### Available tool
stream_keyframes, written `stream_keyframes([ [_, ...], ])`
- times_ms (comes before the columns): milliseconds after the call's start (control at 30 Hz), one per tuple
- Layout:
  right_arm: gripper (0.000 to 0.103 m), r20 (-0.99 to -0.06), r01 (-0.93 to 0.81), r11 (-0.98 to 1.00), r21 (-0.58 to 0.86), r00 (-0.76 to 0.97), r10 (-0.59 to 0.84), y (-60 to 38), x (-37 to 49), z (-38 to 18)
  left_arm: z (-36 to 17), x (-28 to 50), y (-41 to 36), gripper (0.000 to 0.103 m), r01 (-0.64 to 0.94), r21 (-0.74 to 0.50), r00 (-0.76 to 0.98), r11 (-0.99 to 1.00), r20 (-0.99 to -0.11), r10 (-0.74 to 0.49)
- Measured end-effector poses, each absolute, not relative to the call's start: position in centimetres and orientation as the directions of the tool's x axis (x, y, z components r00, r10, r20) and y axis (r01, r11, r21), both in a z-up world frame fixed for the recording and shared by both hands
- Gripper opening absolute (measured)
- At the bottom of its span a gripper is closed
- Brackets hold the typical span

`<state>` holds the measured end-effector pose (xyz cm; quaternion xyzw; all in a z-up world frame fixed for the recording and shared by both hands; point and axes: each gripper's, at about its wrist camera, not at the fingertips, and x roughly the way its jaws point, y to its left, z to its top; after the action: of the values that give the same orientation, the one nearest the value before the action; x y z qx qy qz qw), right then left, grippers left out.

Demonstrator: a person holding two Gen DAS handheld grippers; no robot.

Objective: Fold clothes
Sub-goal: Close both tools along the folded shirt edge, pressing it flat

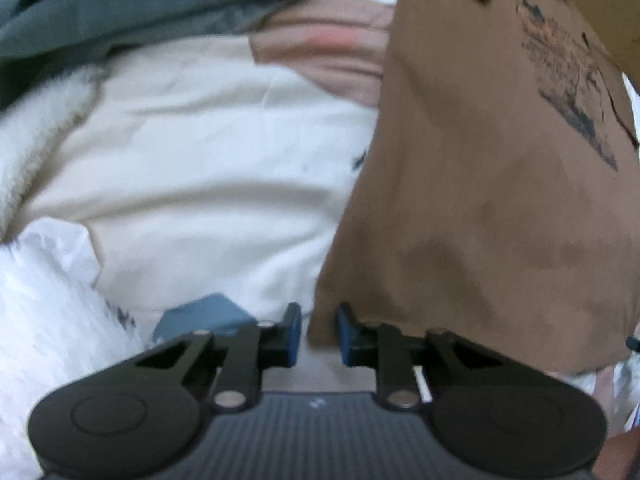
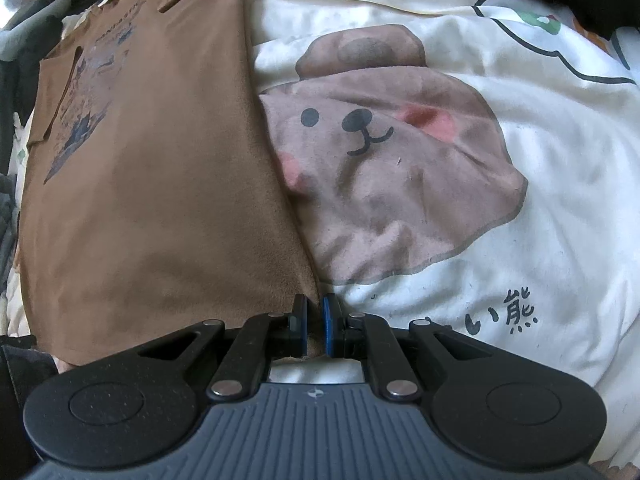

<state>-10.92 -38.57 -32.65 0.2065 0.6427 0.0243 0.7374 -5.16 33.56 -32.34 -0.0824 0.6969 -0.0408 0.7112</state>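
A brown collared shirt [image 1: 480, 200] with a dark print lies flat on a bed, collar at the far end. In the left wrist view my left gripper [image 1: 319, 332] points down at the shirt's near left corner. That corner sits between the blue pads, and a narrow gap still shows beside the left pad. In the right wrist view the same brown shirt [image 2: 152, 180] fills the left half. My right gripper [image 2: 316, 326] is at its near right corner, its pads almost together with a strip of brown cloth pinched between them.
The cream bedsheet [image 2: 520, 200] carries a brown bear print [image 2: 380, 160]. A grey-green garment [image 1: 120, 0], a white fluffy cloth [image 1: 36, 152] and a small blue item [image 1: 200, 316] lie left of the shirt. Dark clothes [image 2: 16, 60] pile at the far left.
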Motion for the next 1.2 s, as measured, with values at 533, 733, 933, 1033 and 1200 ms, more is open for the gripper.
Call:
stream_keyframes([
  [533,0.009,-0.939,0.217,0.917,0.335,0.156,0.307,-38.8,-11.2,-33.0,-33.0,-5.7,33.2,0.018,-0.103,-0.219,0.086,0.97,-0.974,-0.211],
  [733,0.013,-0.941,0.21,0.92,0.33,0.143,0.306,-38.5,-10.6,-33.4,-33.1,-6.2,32.7,0.011,-0.099,-0.217,0.058,0.971,-0.975,-0.212],
  [933,0.005,-0.932,0.237,0.902,0.361,0.129,0.339,-39.3,-10.5,-32.8,-32.2,-6.7,32.4,0.004,-0.108,-0.21,0.059,0.972,-0.977,-0.205],
  [1033,0.005,-0.93,0.234,0.902,0.364,0.148,0.337,-39.7,-10.6,-31.6,-30.6,-7.2,32.8,0.004,-0.121,-0.225,0.09,0.967,-0.972,-0.215],
  [1200,0.005,-0.922,0.232,0.897,0.377,0.189,0.339,-40.6,-11.3,-29.3,-27.4,-7.9,33.7,0.004,-0.129,-0.256,0.153,0.958,-0.96,-0.236],
])
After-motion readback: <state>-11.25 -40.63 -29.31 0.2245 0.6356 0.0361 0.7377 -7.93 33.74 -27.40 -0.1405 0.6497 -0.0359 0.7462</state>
